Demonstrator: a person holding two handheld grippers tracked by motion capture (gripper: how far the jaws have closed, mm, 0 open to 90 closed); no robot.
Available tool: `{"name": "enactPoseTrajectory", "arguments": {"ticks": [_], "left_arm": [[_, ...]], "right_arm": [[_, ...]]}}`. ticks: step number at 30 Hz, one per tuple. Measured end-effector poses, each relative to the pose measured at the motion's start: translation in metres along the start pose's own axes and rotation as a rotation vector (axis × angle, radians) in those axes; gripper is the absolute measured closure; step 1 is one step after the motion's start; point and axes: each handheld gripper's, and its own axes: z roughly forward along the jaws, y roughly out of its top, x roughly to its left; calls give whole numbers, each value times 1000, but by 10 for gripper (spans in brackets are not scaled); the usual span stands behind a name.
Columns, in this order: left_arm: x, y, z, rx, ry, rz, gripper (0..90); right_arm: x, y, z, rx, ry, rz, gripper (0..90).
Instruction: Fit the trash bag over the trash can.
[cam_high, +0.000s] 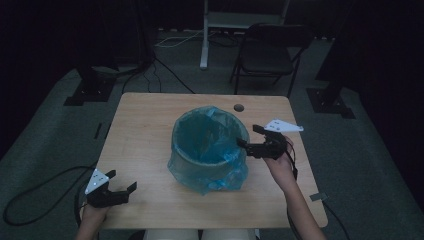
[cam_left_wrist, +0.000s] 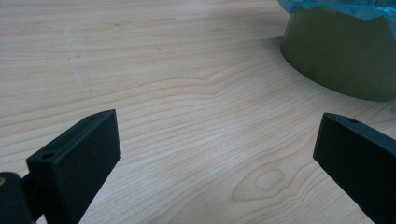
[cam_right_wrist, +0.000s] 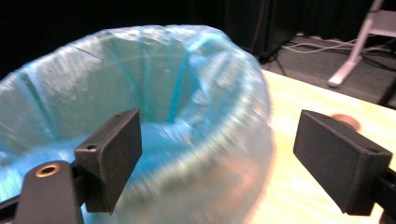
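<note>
Looking down from the high view, a green bin (cam_high: 210, 155) lined with a blue plastic bag (cam_high: 207, 137) stands near the middle of the table (cam_high: 145, 130), the bag's edge folded out over the rim and hanging down the outside. The right tool (cam_high: 248, 136) is at the bin's right rim with its jaws spread, one tip against the bag, while the left tool (cam_high: 121, 181) hovers wide open over the table's near left corner, well apart from the bin. In the left gripper view, the left tool (cam_left_wrist: 217, 149) has its jaws far apart over bare wood, gripping nothing, with the bin's green wall (cam_left_wrist: 341, 56) and a fringe of bag at the upper right. In the right gripper view, the right tool (cam_right_wrist: 219, 158) stands wide with the bag's folded rim (cam_right_wrist: 219, 107) between and just ahead of its jaws, not yet pinched; the picture is blurred here. I judge the step in hand to be taking hold of the liner at the rim. The next move calls for closing on the thin film alone, not the bin wall, and for bringing the left tool over to steady or grip the far side.
</note>
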Motion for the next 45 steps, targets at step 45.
{"name": "enactPoseTrajectory", "arguments": {"ticks": [45], "left_arm": [[-1,-2,-1,48,58,-14,13]], "right_arm": [[-48,-181,-84,87,-329,256,144]]}}
